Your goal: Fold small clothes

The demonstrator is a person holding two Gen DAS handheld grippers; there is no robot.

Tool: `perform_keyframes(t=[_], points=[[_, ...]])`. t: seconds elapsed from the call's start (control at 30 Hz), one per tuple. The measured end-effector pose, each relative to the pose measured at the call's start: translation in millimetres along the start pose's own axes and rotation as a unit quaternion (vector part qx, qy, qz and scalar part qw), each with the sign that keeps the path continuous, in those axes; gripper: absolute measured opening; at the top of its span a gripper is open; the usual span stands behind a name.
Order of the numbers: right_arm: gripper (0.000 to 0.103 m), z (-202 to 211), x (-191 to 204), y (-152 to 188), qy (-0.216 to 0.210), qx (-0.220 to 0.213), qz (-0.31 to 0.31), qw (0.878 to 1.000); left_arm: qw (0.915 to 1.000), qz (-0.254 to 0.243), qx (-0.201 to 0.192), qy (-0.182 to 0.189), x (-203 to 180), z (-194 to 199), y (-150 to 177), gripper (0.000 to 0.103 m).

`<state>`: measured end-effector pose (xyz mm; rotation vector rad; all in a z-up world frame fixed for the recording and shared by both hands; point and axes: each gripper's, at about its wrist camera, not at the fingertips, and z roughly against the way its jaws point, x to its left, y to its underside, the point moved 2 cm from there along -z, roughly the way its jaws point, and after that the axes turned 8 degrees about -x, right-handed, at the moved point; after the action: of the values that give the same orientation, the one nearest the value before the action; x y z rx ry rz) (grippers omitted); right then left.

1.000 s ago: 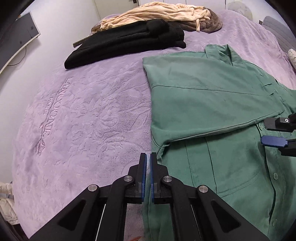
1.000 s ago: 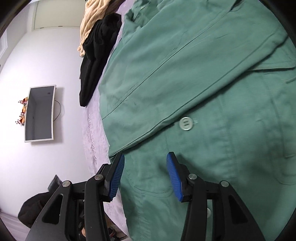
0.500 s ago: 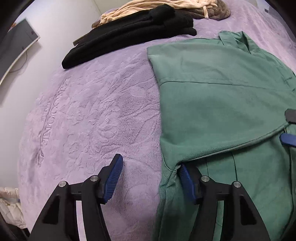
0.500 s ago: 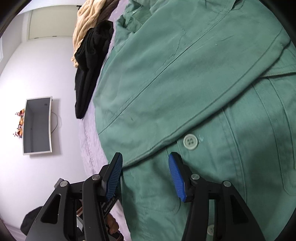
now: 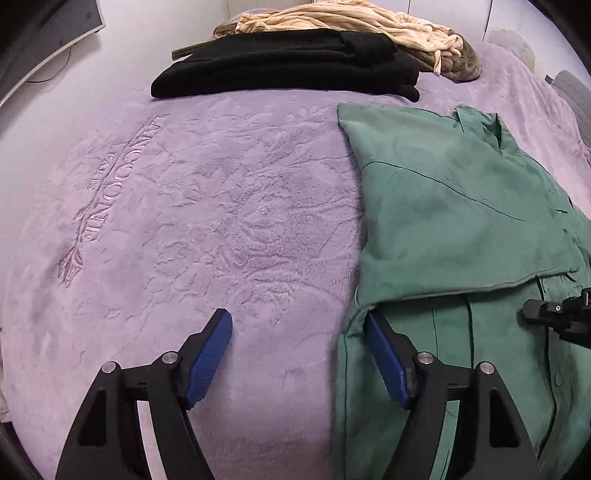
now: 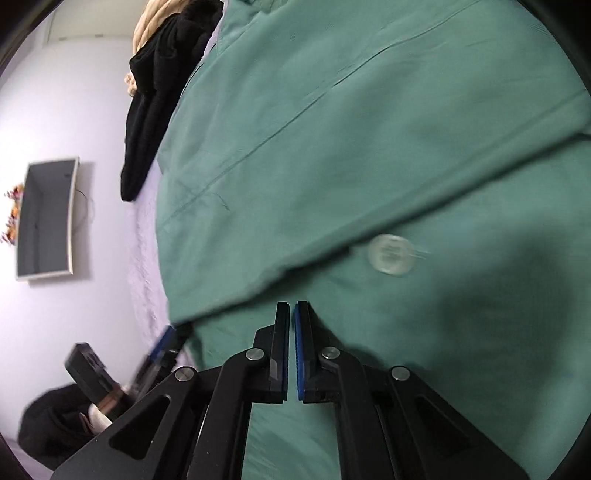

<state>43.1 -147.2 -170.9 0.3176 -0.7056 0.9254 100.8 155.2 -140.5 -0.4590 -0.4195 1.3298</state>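
A green button shirt [image 5: 454, 229] lies on the purple blanket [image 5: 192, 229], with one sleeve folded across its front. My left gripper [image 5: 297, 321] is at the shirt's left edge and its jaws are opening. Its right finger [image 5: 384, 350] rests on the shirt's hem and its left finger is over bare blanket, so only a sliver of cloth lies between them. My right gripper [image 6: 291, 308] is shut, with its tips sunk in the shirt [image 6: 351, 147] just below the folded sleeve's edge, left of a pale button [image 6: 391, 254]. The right gripper [image 5: 554, 319] also shows at the frame's right edge in the left wrist view.
Folded black clothes [image 5: 288, 62] and a crumpled beige garment [image 5: 351, 22] lie at the blanket's far end. A grey cushion [image 5: 569, 96] sits far right. A flat screen [image 6: 44, 218] hangs on the white wall left of the bed.
My left gripper went from shut to wide open and moved closer to the shirt's left edge. My right gripper closed from half open and sank onto the shirt near the button.
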Motion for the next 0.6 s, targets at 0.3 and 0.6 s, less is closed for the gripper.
perform_keyframes(t=[0.3,0.6], points=[[0.040,90,-39,-57,0.068,-0.130,0.009,0.989,0.9989,0.043,-0.020,-0.006,-2,11,-36,0.075],[0.023,100,-87,-72,0.128,-0.131,-0.042,0.982,0.9981,0.015,0.038,-0.045,-35,-31,-23,0.075]])
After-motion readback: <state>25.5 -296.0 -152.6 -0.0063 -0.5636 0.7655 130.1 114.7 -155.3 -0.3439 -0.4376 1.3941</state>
